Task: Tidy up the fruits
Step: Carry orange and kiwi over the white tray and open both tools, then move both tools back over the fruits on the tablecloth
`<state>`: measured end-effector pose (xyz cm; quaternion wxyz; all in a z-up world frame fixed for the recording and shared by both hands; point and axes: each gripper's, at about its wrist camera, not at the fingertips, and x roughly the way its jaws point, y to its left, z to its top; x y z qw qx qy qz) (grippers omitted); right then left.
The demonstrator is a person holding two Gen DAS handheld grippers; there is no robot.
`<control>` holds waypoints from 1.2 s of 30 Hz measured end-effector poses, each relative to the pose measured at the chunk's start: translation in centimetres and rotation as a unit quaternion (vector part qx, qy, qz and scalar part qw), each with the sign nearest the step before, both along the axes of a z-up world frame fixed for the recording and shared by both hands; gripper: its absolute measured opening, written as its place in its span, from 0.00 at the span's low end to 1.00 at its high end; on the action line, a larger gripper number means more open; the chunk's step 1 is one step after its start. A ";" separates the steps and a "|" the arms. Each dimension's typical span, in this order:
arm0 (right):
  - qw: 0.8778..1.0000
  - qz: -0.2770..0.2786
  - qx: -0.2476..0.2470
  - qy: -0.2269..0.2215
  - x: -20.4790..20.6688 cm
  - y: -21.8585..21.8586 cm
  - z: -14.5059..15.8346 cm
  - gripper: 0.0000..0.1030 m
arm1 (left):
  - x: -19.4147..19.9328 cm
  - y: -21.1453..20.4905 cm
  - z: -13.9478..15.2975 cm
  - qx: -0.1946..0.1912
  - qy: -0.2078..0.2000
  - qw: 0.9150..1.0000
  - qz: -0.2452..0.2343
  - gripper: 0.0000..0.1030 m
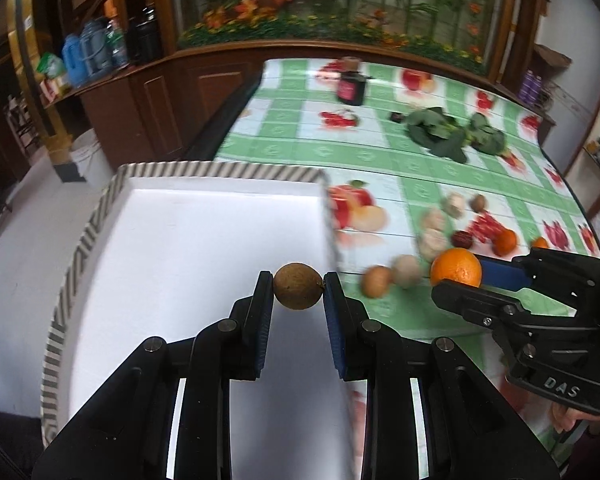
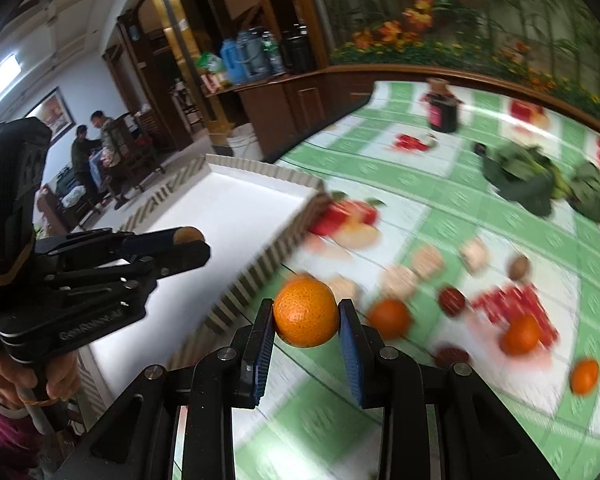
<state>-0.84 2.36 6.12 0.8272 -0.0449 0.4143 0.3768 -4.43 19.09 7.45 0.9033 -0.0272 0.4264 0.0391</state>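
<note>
left gripper: pinched on a small brown fruit, which is held above the white tray.
right gripper: clamped on an orange, which is carried over the tablecloth, just beside the tray rim.
brown fruit handling: judged light, hard-shelled and round; it is gripped across the middle so that rolling out is avoided.
orange handling: judged firm, with a slightly yielding, dimpled peel; a moderate squeeze at its widest part is advised.
loose fruits: scattered on the cloth.
</note>
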 end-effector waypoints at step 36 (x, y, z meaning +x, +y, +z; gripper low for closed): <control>0.998 0.068 -0.010 -0.013 2.7 7.7 -1.0 0.31 | 0.8 7.7 -3.0 -0.071 0.027 0.994 0.080 0.27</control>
